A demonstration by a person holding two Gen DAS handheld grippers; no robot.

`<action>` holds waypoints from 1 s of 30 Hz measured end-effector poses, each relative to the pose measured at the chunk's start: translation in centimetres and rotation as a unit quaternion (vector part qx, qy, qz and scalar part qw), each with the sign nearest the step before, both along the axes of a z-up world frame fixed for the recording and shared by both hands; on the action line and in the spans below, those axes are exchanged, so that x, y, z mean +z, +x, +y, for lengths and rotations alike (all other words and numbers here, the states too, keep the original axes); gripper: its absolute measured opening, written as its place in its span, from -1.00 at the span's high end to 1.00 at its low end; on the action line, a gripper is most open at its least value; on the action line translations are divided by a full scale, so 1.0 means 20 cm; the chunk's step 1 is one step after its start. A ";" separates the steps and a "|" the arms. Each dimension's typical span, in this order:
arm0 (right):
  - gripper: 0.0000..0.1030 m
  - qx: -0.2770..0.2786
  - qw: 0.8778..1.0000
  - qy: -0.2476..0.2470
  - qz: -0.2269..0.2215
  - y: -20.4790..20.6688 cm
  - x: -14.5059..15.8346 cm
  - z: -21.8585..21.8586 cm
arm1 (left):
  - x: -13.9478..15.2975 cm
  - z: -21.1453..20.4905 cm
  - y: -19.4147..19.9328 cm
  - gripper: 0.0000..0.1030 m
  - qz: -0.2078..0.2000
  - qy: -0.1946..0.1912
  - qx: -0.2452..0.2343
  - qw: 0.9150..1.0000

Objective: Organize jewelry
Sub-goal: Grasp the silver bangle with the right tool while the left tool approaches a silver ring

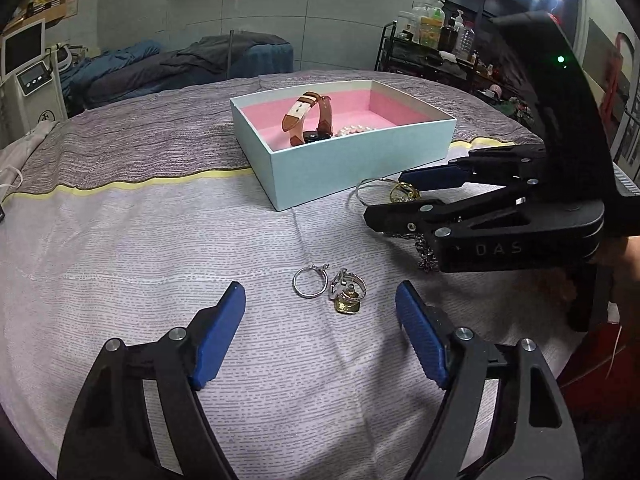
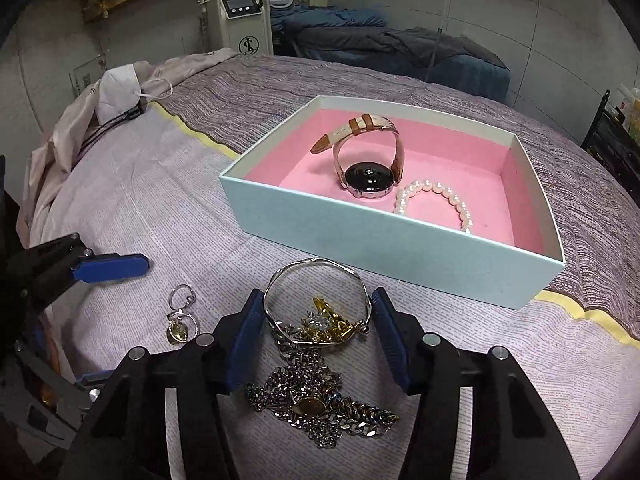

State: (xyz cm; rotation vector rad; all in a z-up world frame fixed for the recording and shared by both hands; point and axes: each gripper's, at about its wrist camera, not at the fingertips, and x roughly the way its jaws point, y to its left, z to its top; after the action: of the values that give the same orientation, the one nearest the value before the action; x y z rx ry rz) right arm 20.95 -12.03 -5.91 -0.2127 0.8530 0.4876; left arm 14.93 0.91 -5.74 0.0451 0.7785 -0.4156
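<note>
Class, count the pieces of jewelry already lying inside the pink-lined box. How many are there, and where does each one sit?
2. The watch stands on its case near the middle of the box. The pearl bracelet lies to its right, against the near wall. Smaller pieces may be hidden behind that wall.

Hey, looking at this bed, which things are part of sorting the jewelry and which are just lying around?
Job:
box
watch
pearl bracelet
silver bangle
chain pile
small rings
left gripper
right gripper

Lying about:
face mask
bottles on shelf
white machine
</note>
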 end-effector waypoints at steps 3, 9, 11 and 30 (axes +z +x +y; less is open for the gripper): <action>-0.04 0.000 1.000 0.002 -0.011 -0.02 0.03 -0.01 | -0.01 -0.01 0.03 -0.28 0.015 -0.018 0.005 1.000; -0.04 -0.002 0.999 0.014 -0.031 -0.07 0.07 -0.04 | 0.02 -0.03 0.05 -0.19 0.020 -0.019 0.018 0.999; -0.04 -0.006 0.999 0.014 -0.041 -0.08 0.08 -0.05 | 0.03 -0.03 0.03 -0.19 0.012 -0.016 0.018 1.000; -0.04 -0.029 0.998 0.034 -0.035 -0.17 0.09 -0.15 | 0.00 -0.10 -0.01 0.36 0.023 -0.013 0.014 1.000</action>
State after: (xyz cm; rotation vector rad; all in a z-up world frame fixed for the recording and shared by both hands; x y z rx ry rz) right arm 17.51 -14.96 -4.10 -0.1414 0.7710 0.4521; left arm 14.67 -1.11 -5.70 0.0000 0.8185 -0.4022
